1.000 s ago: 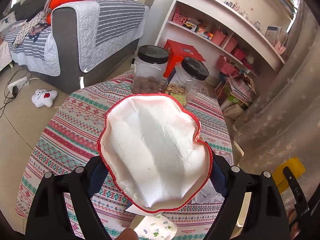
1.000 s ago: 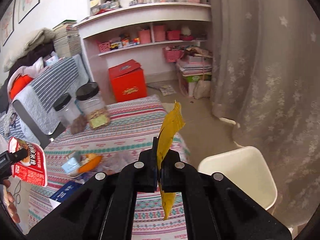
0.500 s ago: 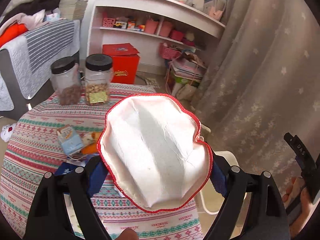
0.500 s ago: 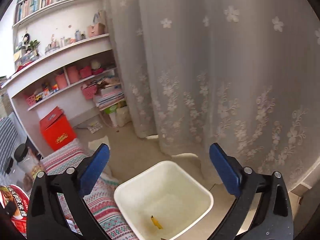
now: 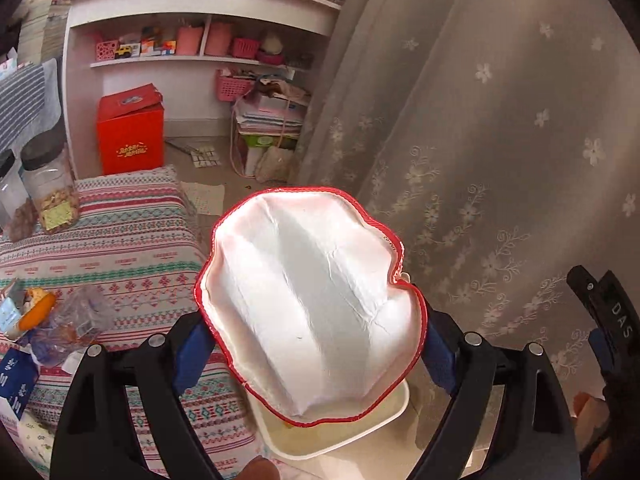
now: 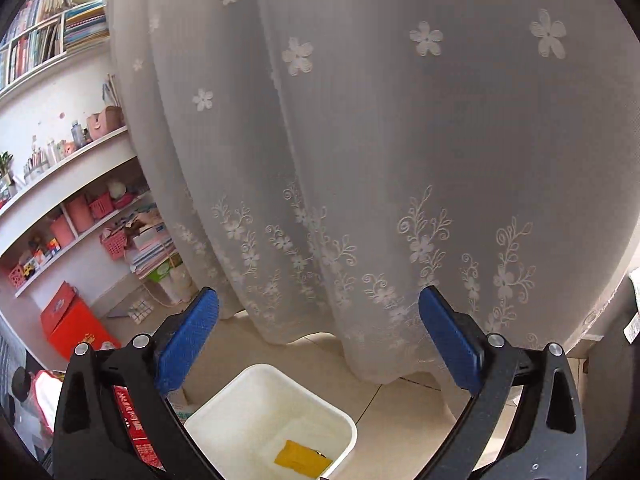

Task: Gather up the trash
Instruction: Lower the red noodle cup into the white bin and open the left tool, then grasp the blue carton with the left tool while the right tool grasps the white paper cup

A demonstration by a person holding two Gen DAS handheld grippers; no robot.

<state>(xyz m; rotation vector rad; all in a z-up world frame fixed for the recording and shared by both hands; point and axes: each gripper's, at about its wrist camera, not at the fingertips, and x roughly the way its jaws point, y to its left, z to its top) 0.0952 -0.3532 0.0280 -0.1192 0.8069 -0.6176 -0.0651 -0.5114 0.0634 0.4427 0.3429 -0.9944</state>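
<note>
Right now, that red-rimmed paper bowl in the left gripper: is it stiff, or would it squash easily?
Probably squashable: the paper bowl already has a wavy, dented rim and a creased white lining between the left gripper's pads. It looks empty, so likely light. Once released, it should fall into the white bin rather than roll.

White bin (image 6: 256,408), yellow wrapper (image 6: 298,457), red-edged white bowl (image 5: 316,300), striped tablecloth (image 5: 120,240), probably woven.

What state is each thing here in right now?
Left tongs: clamped on the red-rimmed wrapper, above the bin.
Right tongs: just opened, empty.
White bin: open, holding a yellow wrapper.
Jar: lid on, upright.
</note>
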